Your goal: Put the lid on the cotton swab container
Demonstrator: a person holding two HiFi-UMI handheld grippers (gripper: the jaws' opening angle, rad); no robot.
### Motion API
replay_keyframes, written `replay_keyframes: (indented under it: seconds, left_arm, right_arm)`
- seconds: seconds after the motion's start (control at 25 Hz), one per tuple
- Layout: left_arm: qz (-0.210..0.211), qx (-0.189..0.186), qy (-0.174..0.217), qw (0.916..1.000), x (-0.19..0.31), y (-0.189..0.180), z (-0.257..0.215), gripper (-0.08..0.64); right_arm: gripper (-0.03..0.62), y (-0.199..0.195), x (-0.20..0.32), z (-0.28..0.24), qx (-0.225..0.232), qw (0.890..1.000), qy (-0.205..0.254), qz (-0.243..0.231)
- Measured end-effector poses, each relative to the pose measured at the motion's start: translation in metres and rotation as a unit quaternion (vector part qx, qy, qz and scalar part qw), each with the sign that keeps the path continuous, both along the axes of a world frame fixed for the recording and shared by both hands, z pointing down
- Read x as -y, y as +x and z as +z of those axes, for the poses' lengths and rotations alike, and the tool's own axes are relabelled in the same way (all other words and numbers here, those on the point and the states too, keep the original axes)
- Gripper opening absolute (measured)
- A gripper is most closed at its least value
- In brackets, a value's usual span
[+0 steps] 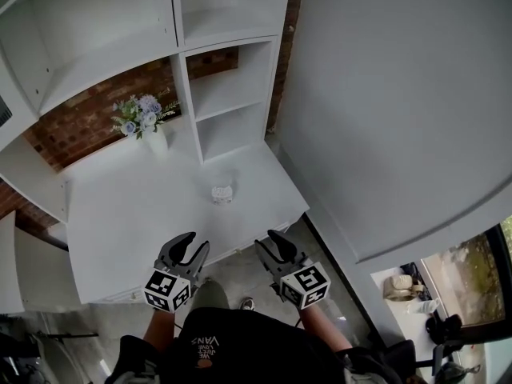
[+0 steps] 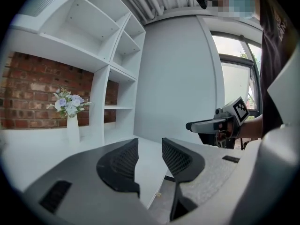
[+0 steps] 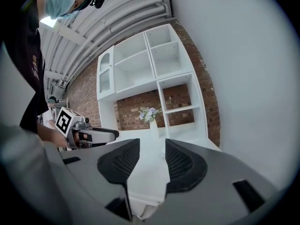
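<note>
A white worktop (image 1: 112, 230) spreads out ahead of your jaws. You hold your left gripper (image 1: 194, 245) and right gripper (image 1: 268, 241) side by side at its near edge, each with jaws partly open and empty. A vase of flowers (image 1: 148, 126) stands farther ahead, to the left. The small cotton swab container (image 1: 222, 194) sits on the worktop just ahead, midway between both jaws.

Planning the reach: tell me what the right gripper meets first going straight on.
Probably the white desk, just past its front edge; the small container sits further along that line. Height is unclear.
</note>
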State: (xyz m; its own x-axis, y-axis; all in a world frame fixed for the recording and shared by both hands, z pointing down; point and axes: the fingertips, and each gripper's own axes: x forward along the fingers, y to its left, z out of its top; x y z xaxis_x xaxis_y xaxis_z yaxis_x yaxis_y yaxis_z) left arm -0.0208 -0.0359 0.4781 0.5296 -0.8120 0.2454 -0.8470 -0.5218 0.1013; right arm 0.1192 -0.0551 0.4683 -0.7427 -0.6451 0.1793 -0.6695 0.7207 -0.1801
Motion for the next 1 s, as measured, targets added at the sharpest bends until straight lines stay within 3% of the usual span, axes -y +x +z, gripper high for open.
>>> replay_keyframes:
  seconds: [0.36, 1.0]
  left_arm:
    - [0.014, 0.011, 0.006, 0.9998, 0.044, -0.001, 0.002, 0.138]
    - [0.075, 0.042, 0.002, 0.9963, 0.143, -0.034, 0.012, 0.164]
  right_arm:
    - [0.144, -0.002, 0.035, 0.011, -0.002, 1.000, 0.001, 0.007]
    - [0.156, -0.060, 0.113, 0.058, -0.037, 0.999, -0.026, -0.002]
